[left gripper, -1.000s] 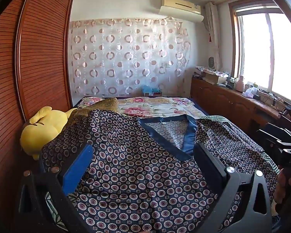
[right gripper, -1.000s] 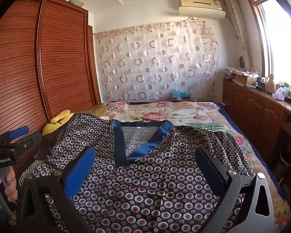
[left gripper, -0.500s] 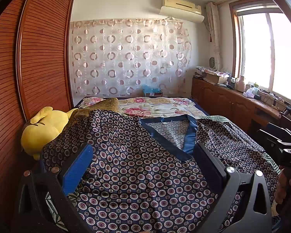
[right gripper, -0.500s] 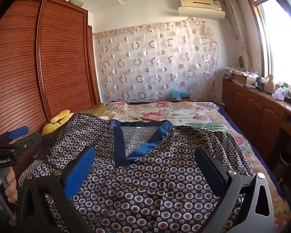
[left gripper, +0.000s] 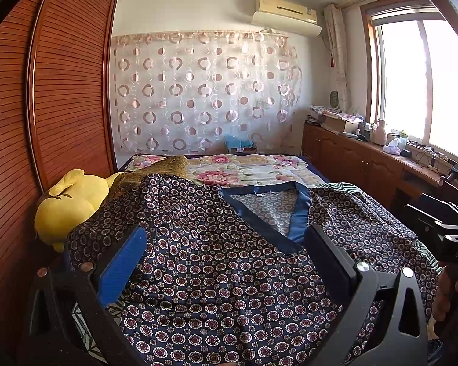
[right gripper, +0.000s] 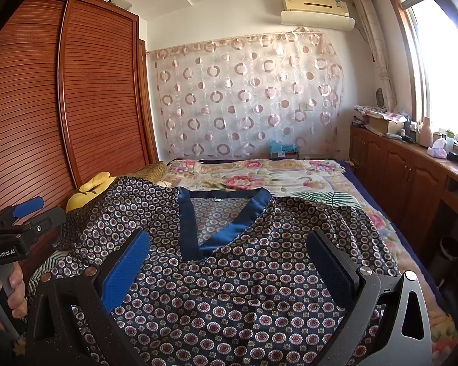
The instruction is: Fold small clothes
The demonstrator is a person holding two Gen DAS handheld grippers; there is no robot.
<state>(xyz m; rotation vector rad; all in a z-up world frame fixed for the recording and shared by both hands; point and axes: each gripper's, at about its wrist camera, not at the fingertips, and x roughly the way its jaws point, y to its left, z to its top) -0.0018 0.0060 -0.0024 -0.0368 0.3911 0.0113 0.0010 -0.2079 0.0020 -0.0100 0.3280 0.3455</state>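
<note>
The shirt (left gripper: 216,274) lies flat under both grippers. Left gripper (left gripper: 229,253) and right gripper (right gripper: 229,256) hover spread, holding nothing.

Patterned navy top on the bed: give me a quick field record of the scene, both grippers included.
garment: navy satin top with circle print and blue V-neck trim, spread flat, unfolded
surface: floral bedspread
left gripper: open, above the top's left side, holding nothing
right gripper: open, above the top's middle, holding nothing
beside garment: yellow plush toy, at the wooden slatted wardrobe
fold state: not started
</note>
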